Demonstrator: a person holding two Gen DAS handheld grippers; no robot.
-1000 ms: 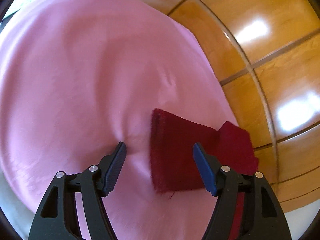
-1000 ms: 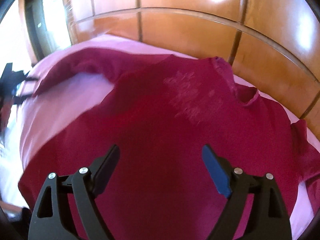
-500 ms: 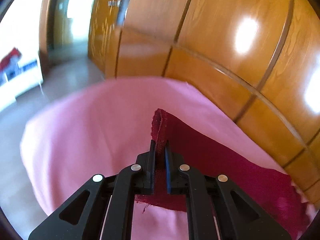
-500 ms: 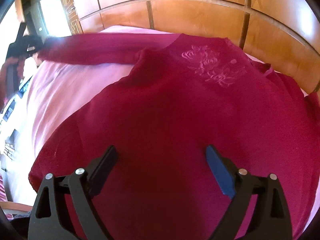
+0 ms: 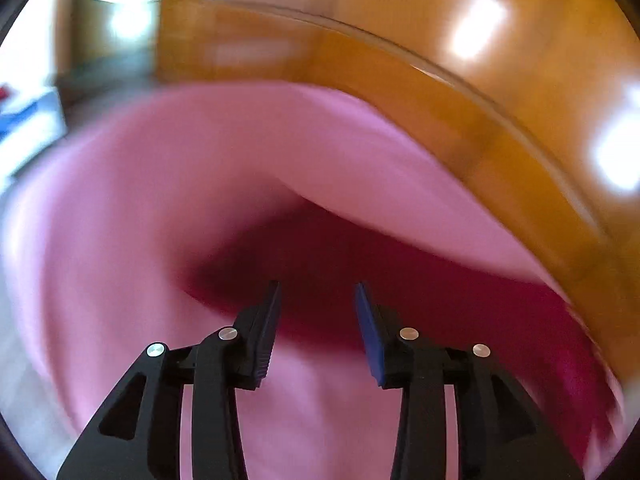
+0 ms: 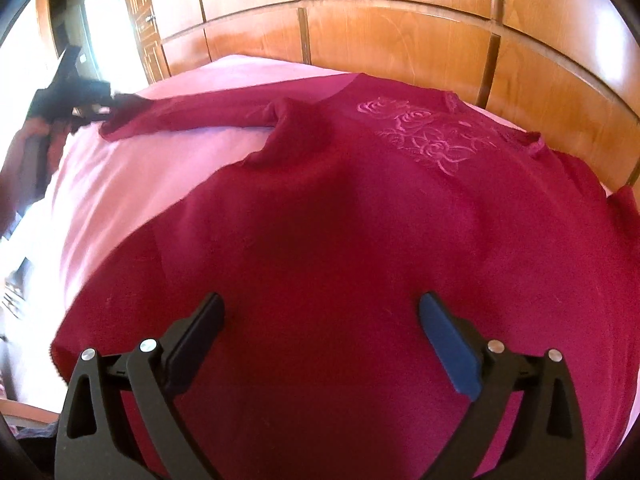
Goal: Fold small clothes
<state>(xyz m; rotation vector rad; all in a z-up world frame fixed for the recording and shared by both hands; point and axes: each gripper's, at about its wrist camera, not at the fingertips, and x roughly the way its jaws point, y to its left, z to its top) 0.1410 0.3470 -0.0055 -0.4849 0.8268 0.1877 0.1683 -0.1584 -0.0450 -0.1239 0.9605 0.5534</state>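
Note:
A dark red sweater [image 6: 360,220] with embroidered roses [image 6: 424,136] lies spread on a pink sheet [image 6: 120,184]. Its sleeve [image 6: 192,114] stretches out to the left. At the cuff, far left in the right wrist view, sits my left gripper [image 6: 96,100]. The left wrist view is blurred: the left gripper [image 5: 317,286] has its jaws opening, and the sleeve [image 5: 360,264] lies on the sheet beyond the tips, with no pad pressing on it. My right gripper [image 6: 320,300] hovers over the sweater's lower body, its jaws opening wide, nothing held between them.
A glossy wooden headboard [image 6: 400,32] runs along the far side of the bed, seen also in the left wrist view as the headboard [image 5: 440,80]. The pink sheet [image 5: 180,168] extends left of the sleeve. A bright doorway [image 6: 104,28] and a person's arm show at the far left.
The left gripper shut on the sleeve cuff, lifted it, then parted its jaws and let it go. The sleeve now lies stretched out leftward. The right gripper shifted over the sweater body and opened wider.

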